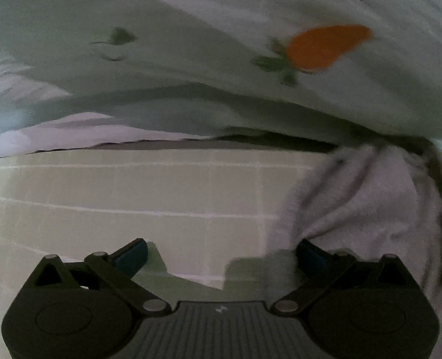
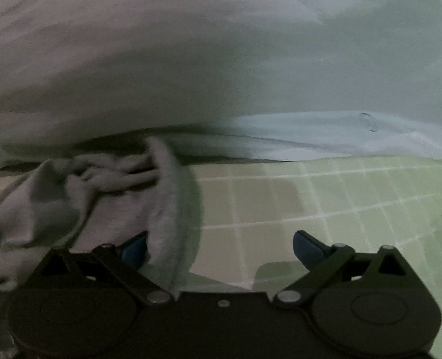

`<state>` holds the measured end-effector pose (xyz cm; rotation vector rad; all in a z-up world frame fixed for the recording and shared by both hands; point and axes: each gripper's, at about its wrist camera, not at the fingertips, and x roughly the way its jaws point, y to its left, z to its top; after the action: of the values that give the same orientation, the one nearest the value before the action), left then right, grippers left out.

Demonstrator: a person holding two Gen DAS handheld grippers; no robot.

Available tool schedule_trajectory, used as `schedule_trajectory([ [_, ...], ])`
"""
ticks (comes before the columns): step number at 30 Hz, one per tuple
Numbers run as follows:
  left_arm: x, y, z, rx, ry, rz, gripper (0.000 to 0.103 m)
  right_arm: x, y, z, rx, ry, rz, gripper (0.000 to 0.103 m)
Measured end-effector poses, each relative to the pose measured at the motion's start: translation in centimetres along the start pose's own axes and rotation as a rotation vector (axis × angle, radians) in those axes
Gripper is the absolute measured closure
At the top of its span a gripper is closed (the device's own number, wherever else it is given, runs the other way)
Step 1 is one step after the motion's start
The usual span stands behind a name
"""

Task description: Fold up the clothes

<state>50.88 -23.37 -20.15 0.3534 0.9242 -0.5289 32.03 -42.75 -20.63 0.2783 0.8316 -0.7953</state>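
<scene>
A pale garment (image 1: 191, 68) printed with an orange carrot (image 1: 325, 46) bulges across the upper half of the left wrist view. A crumpled white cloth (image 1: 355, 203) hangs at the right, brushing the right finger of my left gripper (image 1: 221, 257), which is open over the green gridded mat (image 1: 131, 203). In the right wrist view the same white cloth (image 2: 86, 197) lies bunched at the left, one fold draped against the left finger of my right gripper (image 2: 219, 248). That gripper is open, with mat showing between its fingers. The big pale garment (image 2: 191, 59) fills the top.
The green mat with white grid lines (image 2: 355, 197) stretches to the right under the right gripper. A light blue fabric layer (image 2: 325, 131) lies along the garment's lower edge. Both views are dim and blurred.
</scene>
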Motion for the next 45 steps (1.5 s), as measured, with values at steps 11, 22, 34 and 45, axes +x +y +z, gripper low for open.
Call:
schedule_trajectory([
  [11, -10.2, 2.5, -1.4, -0.083, -0.191, 0.097, 0.001, -11.1, -4.1, -2.3, 0.074, -0.196, -0.13, 0.002],
  [22, -20.9, 5.1, -8.9, -0.21, -0.203, 0.042, 0.001, -22.2, -7.8, -10.5, 0.073, -0.277, -0.115, 0.002],
  [34, -21.4, 4.1, -17.5, -0.144, -0.014, 0.062, 0.001, -21.4, -8.5, -18.7, -0.009, -0.09, -0.064, 0.002],
  [45, -24.5, 4.7, -22.0, -0.095, 0.032, -0.117, 0.0, -23.2, -8.4, -21.6, -0.021, -0.053, 0.032, 0.001],
])
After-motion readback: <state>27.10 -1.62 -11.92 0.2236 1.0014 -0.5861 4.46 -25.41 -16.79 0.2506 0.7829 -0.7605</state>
